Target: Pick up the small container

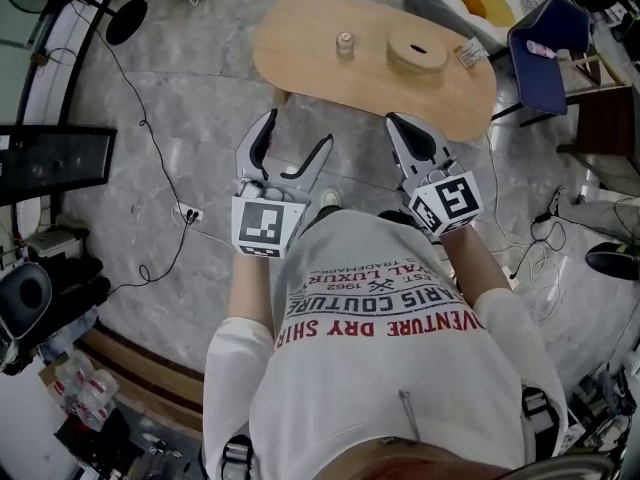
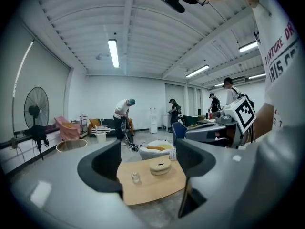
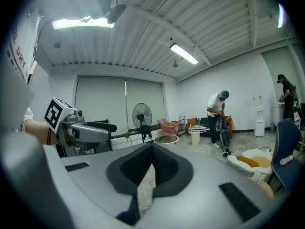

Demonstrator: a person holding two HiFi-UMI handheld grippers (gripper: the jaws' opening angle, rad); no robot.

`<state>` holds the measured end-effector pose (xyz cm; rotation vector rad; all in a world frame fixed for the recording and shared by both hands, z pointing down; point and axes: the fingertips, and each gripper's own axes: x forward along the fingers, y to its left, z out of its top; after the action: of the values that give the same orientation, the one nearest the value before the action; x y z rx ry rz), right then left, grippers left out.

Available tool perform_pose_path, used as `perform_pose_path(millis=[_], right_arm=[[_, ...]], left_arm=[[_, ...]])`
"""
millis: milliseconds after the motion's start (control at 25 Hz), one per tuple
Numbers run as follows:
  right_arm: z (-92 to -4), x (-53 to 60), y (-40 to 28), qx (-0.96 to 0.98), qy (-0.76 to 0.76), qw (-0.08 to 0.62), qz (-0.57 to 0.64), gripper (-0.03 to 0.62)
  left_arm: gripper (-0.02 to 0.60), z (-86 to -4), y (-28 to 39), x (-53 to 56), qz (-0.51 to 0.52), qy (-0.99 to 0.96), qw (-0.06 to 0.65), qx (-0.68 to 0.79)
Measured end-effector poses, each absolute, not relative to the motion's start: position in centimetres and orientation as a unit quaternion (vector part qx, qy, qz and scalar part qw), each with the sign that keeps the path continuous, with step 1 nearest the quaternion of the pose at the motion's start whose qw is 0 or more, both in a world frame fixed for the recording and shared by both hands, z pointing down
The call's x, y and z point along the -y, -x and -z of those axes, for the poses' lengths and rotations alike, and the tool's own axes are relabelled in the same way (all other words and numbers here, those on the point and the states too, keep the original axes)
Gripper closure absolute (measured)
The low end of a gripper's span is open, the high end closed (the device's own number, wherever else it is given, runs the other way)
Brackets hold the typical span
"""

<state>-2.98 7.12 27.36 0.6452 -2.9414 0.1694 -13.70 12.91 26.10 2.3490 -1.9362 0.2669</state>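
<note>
head view: i hold both tools out in front of my chest, over the grey floor and short of the wooden table. my left gripper has its jaws spread wide with nothing between them. my right gripper has its jaws pressed together and is empty. the small container stands upright on the table, well apart from both grippers, with a round wooden piece near it on its right. a blue chair stands past the table's right end.

left gripper view: my two dark jaws stand apart, and through the gap i see the table well ahead. the small container sits on it to the left of the round wooden piece. nothing touches the pads.

right gripper view: the jaws meet at their tips and grip nothing; only a thin slit shows lower down. a standing fan is behind them, and a person bends over farther off.
</note>
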Motion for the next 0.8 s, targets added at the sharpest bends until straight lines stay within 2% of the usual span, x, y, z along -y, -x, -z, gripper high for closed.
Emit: perform_pose_path(millis=[280,800], right_arm=[[-30.2,-2.0,6.6,0.963,-0.245,0.082,-0.078,0.599],[-36.9,15.2,10.2,0.949,-0.278,0.108,-0.101,0.597]], left_arm=[[0.225,-30.5,16.9,-6.4,-0.088,-0.793,0.083,0.597],[0.225,-38.8,19.3,10.9,-0.106,-0.817,0.102,0.558]])
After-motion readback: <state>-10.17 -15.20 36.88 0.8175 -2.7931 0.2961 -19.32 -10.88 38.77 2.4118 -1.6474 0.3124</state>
